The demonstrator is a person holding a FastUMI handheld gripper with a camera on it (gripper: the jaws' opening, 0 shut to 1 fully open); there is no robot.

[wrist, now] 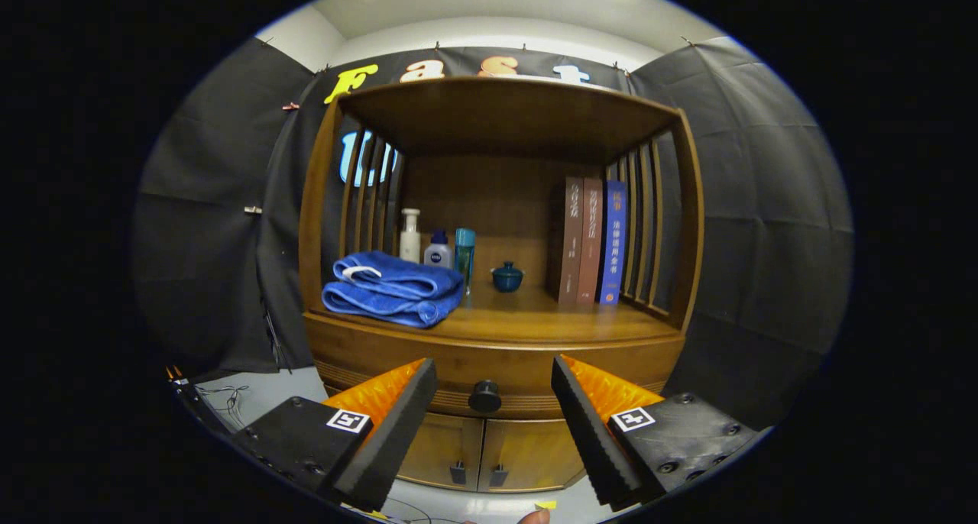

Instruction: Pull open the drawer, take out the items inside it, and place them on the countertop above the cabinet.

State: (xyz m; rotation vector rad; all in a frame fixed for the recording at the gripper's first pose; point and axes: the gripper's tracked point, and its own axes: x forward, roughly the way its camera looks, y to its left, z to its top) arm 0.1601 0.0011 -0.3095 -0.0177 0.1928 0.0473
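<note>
Gripper view: the drawer [497, 371] is closed, set in the cabinet's [497, 455] front just under the front edge of the bench [565, 321]. Its round knob [484, 396] lies straight ahead of the hand-held gripper [494, 390], centred in the gap between the two fingers and somewhat beyond their tips, not touching either. The drawer front runs crosswise to the fingers, so I judge the move ahead is a straight advance onto the knob. The hand-held gripper is spread wide, released, grasping nothing. On the bench, a folded towel [391, 287] lies toward the left front corner.
</note>
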